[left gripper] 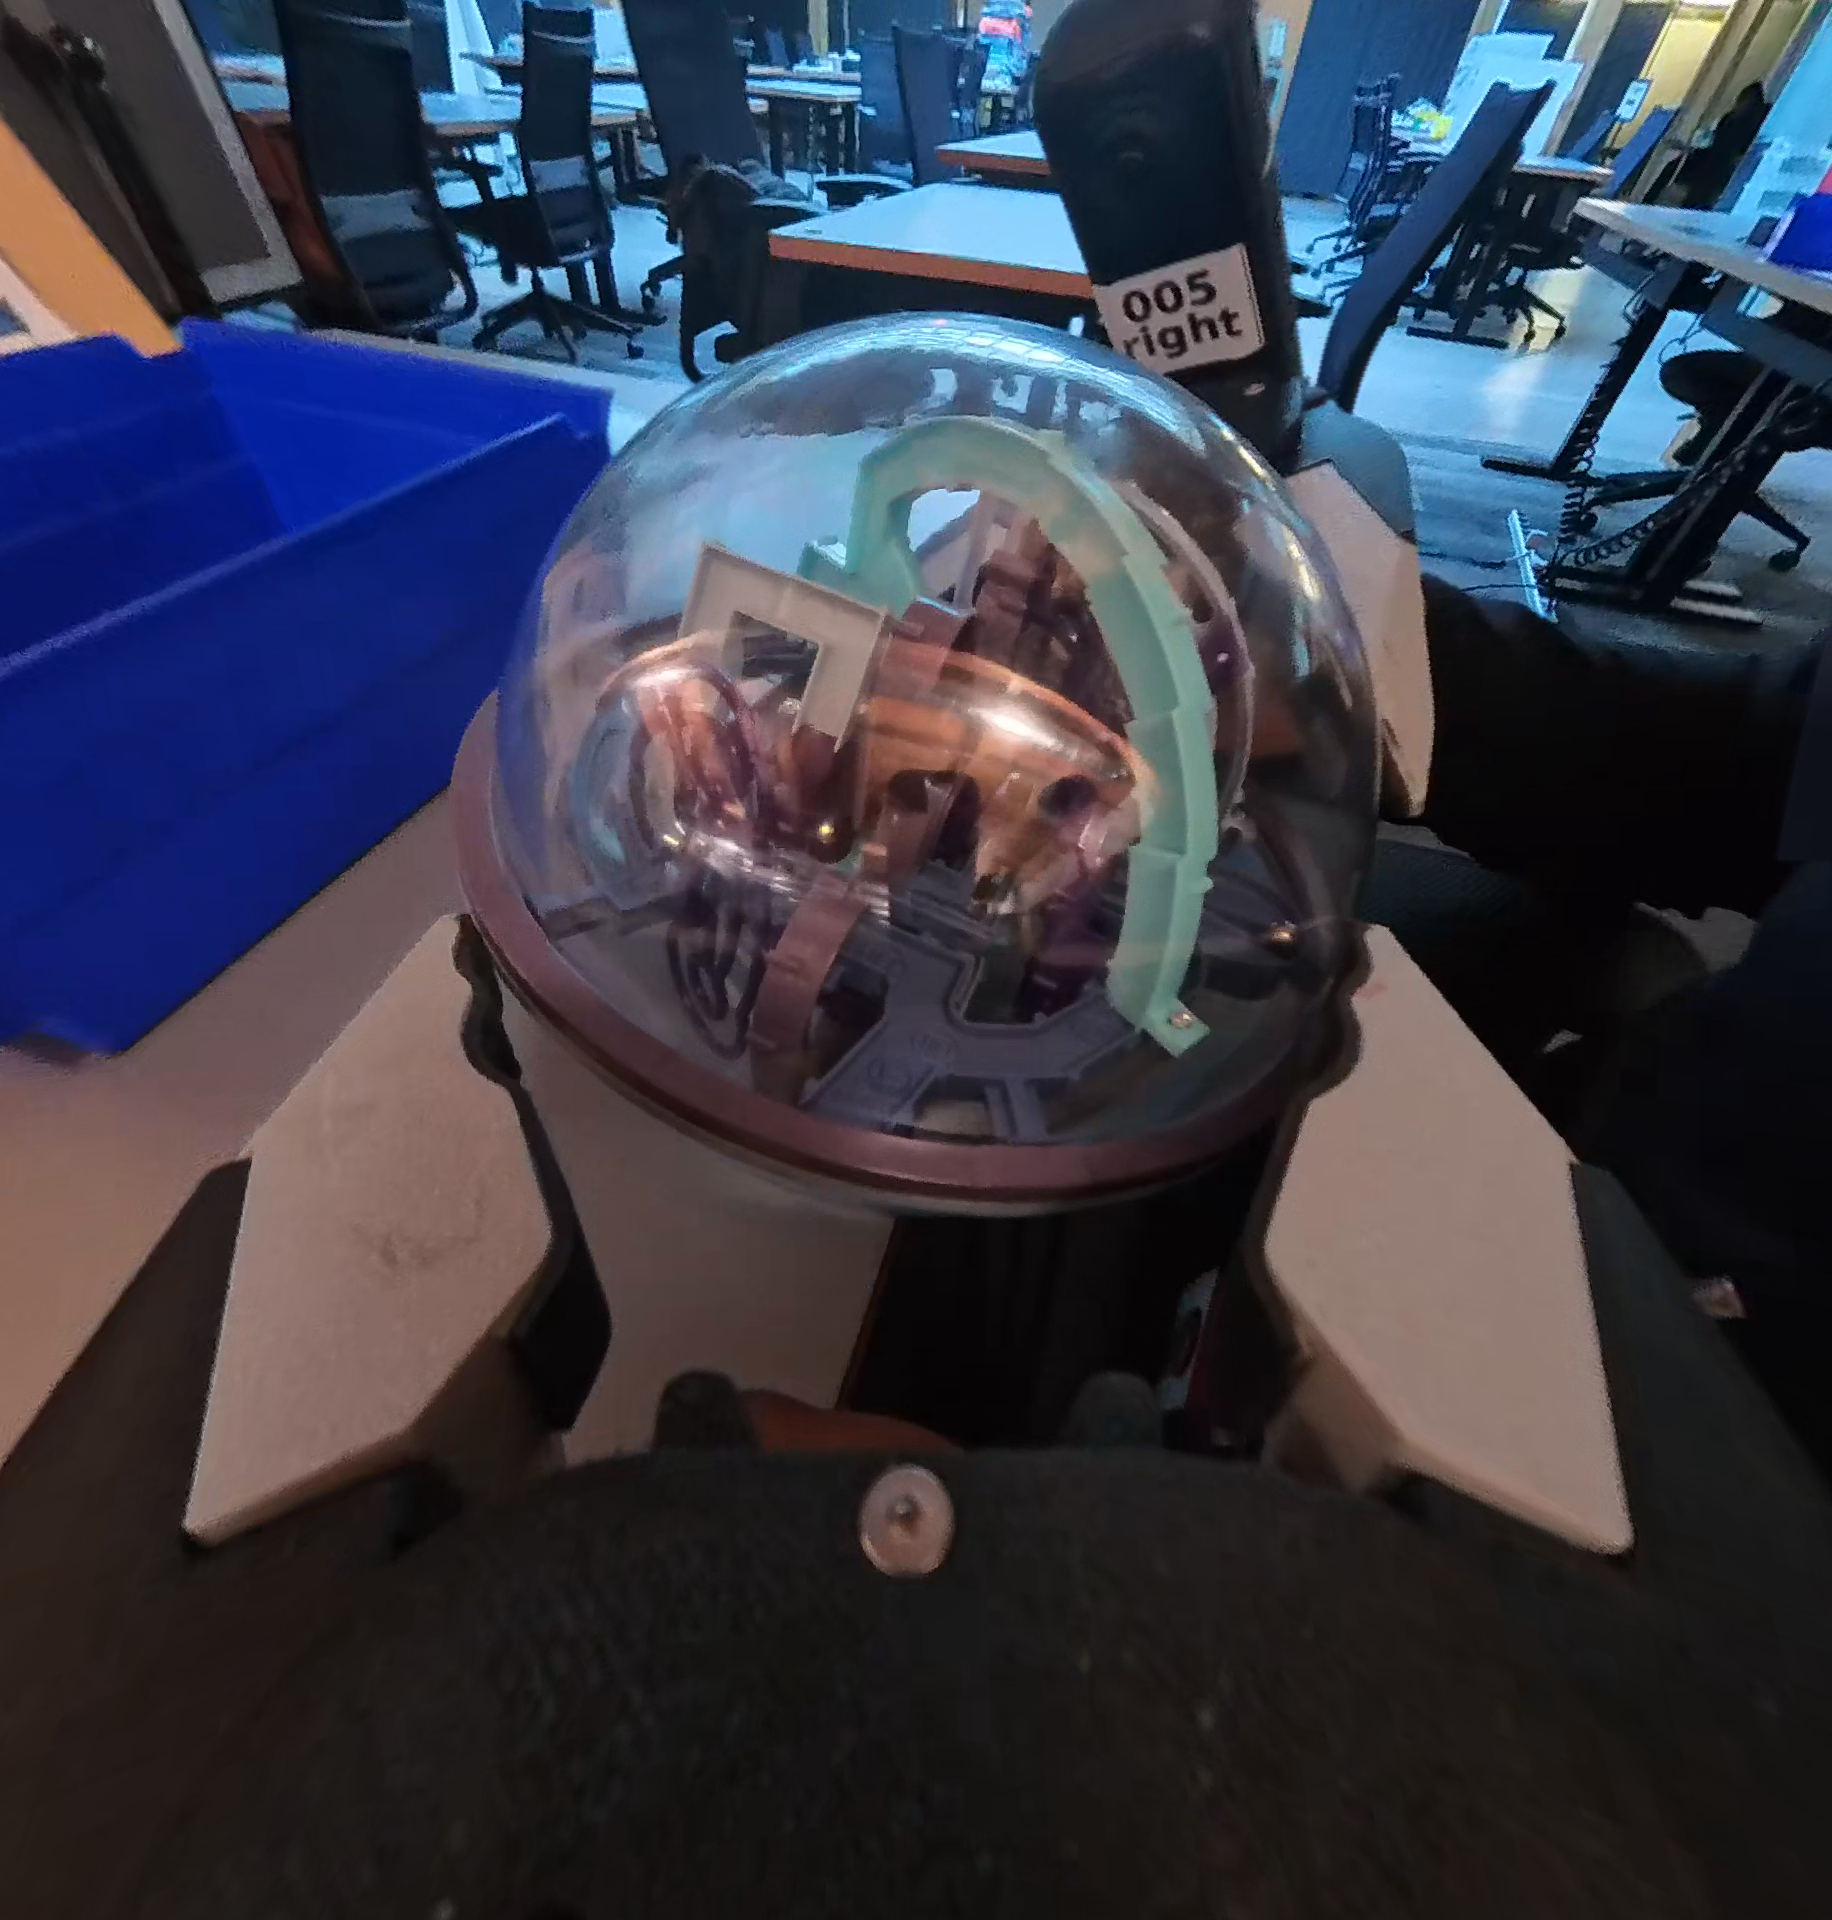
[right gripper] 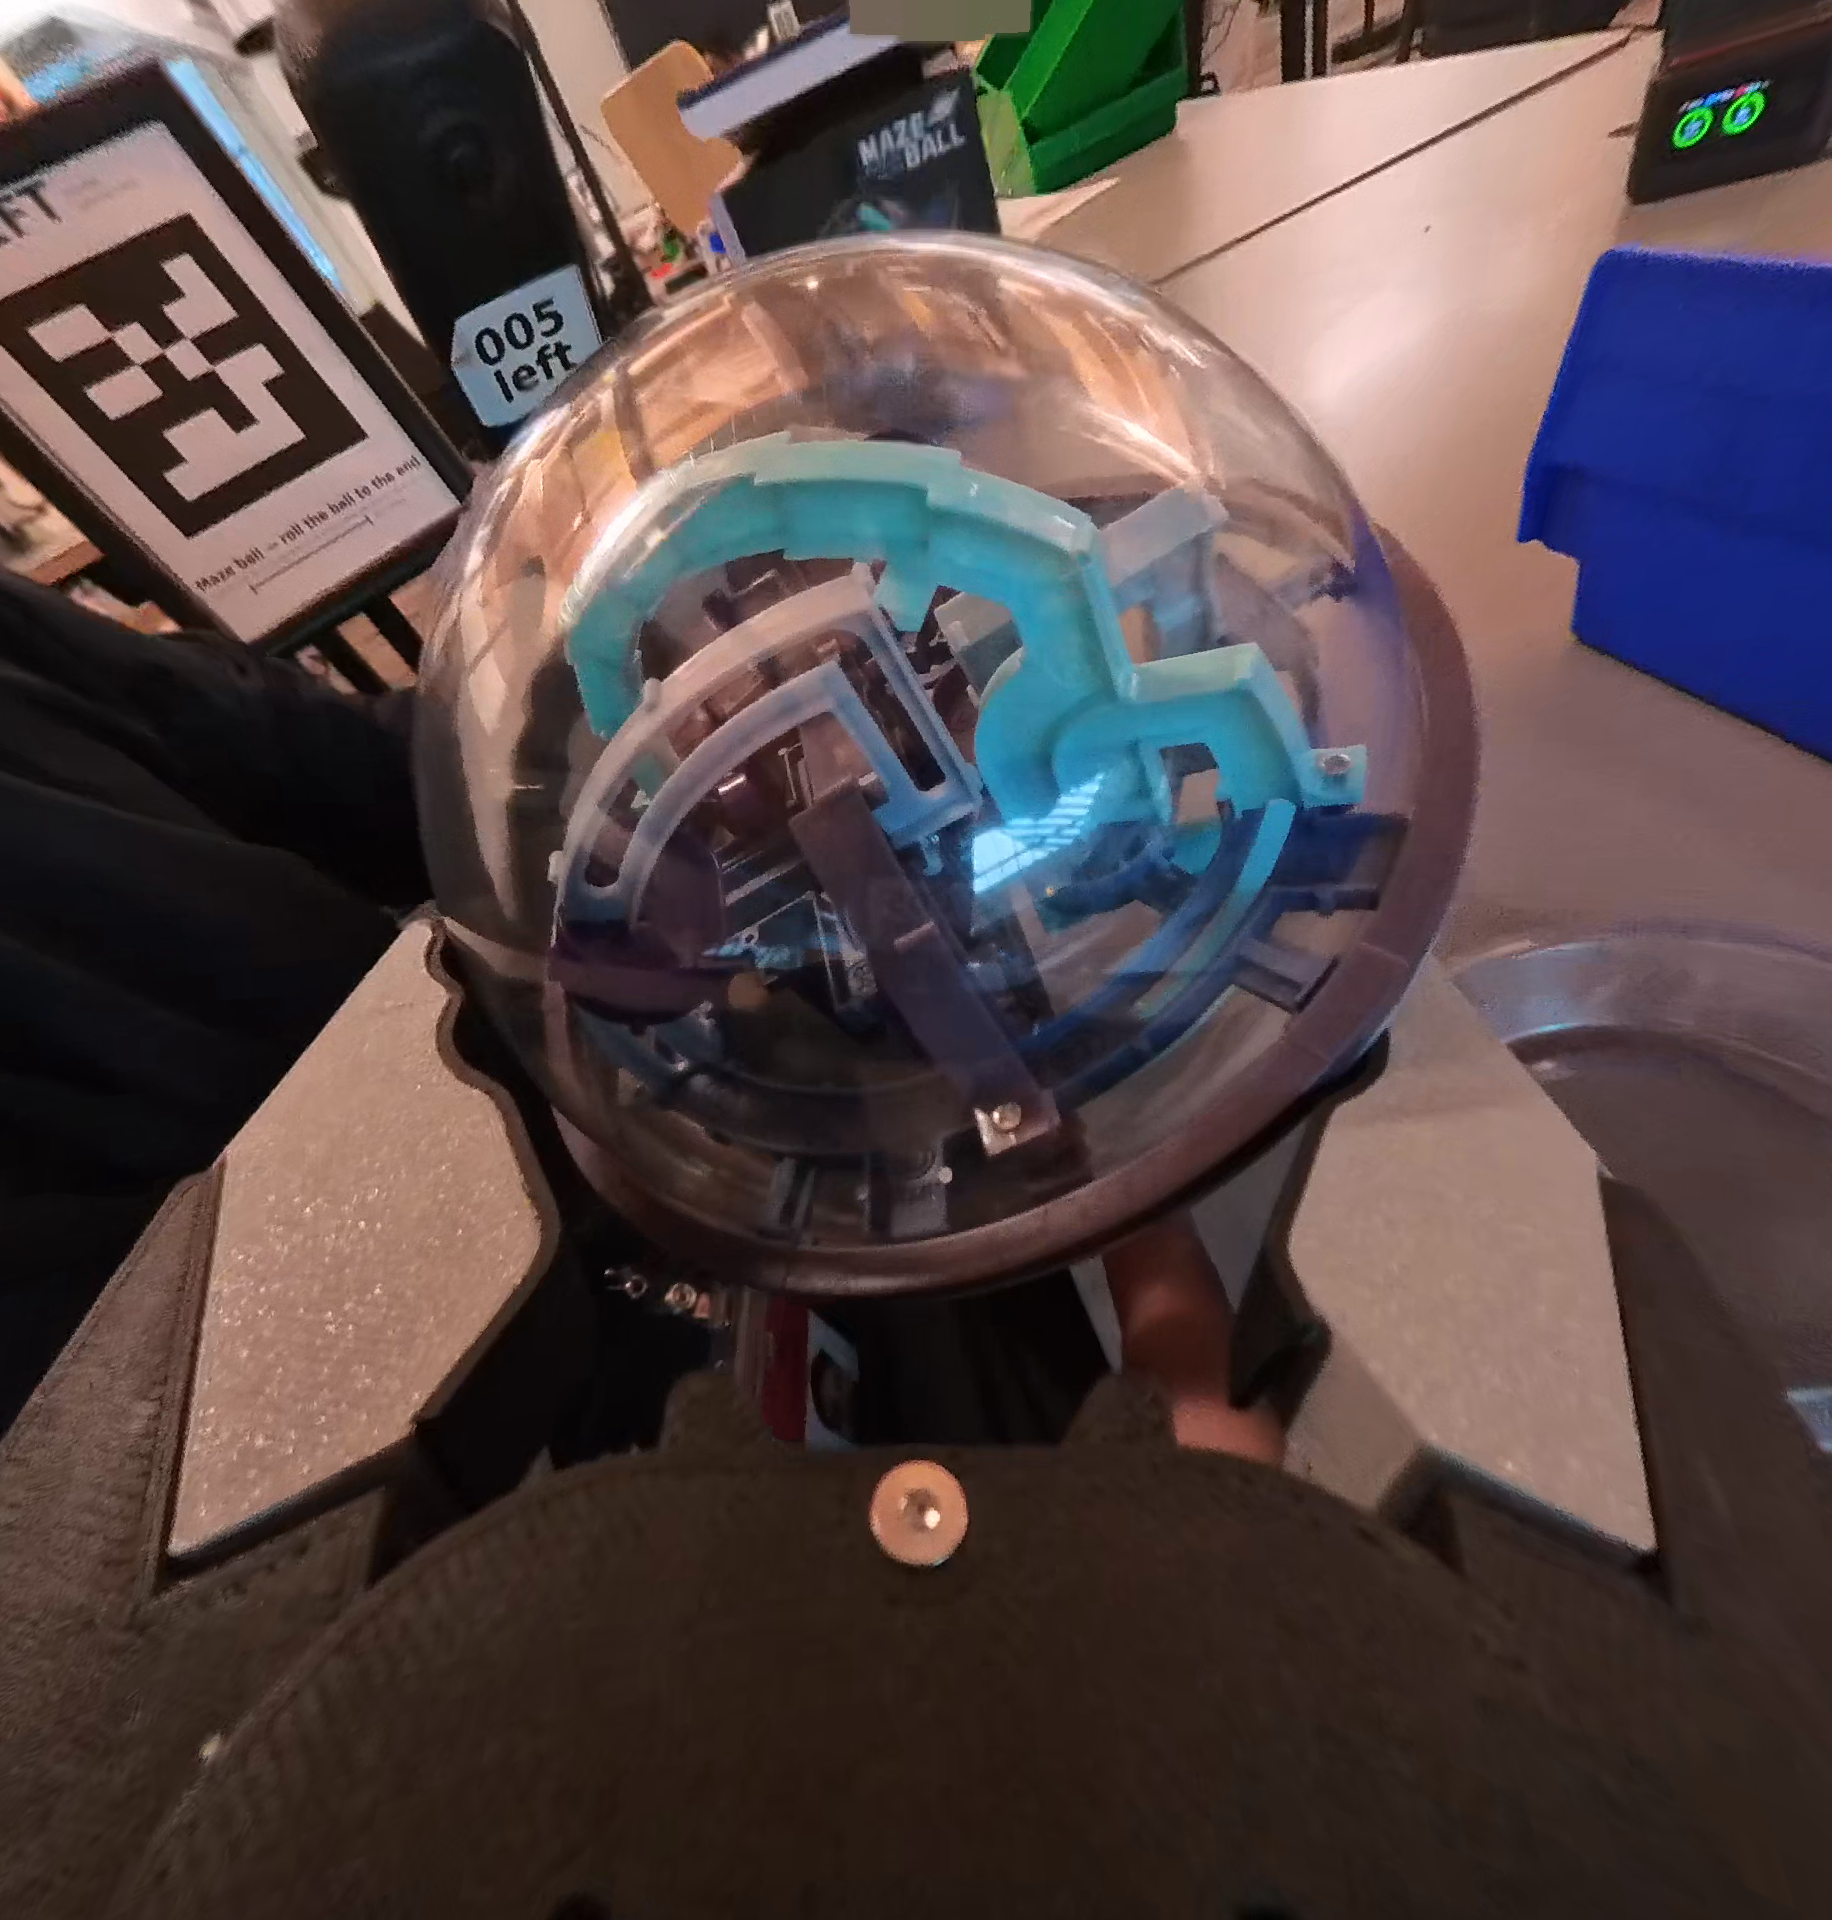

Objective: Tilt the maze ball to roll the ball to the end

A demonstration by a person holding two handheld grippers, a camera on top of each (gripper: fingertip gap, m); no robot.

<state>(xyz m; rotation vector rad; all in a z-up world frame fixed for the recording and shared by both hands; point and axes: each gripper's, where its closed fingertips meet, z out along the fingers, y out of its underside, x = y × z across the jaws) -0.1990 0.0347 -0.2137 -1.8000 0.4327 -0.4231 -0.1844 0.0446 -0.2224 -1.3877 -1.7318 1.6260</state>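
Note:
The maze ball (left gripper: 933,748) is a clear sphere with a dark purple ring around its middle and teal, grey and purple tracks inside. It is held up off the table between both grippers. My left gripper (left gripper: 912,966) is shut on it, with the notched fingers (left gripper: 476,966) pressed on the ring at each side. My right gripper (right gripper: 922,997) is shut on the same maze ball (right gripper: 943,769), its fingers (right gripper: 455,977) against the ring. A small pale bead (right gripper: 748,992) sits low in the maze. Each view shows the other gripper's black body behind the sphere.
A blue bin (left gripper: 216,665) stands on the table to the left, and it shows at the right in the right wrist view (right gripper: 1722,499). A clear plastic bowl (right gripper: 1670,1039) lies at lower right. A marker sign (right gripper: 185,384), a black box (right gripper: 870,177) and a green bin (right gripper: 1078,94) stand behind.

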